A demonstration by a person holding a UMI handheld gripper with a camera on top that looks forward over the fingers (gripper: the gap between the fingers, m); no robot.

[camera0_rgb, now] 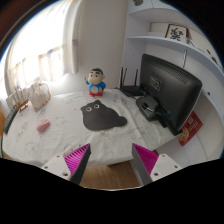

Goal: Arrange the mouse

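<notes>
My gripper (111, 166) is open and empty, its magenta pads (77, 159) spread wide, held back from the near edge of a white table (70, 140). A black cat-shaped mouse pad (103, 116) lies on the middle of the table, beyond the fingers. A small pink object (43, 126) lies on the table to the left of the pad; I cannot tell if it is the mouse. A dark object (149, 106) sits at the foot of the monitor, too small to identify.
A black monitor (168, 88) stands at the table's right. A toy figure (96, 82) and a black router with antennas (131, 84) stand at the back. Items (38, 97) stand at the left. Wooden floor (108, 176) shows between the fingers.
</notes>
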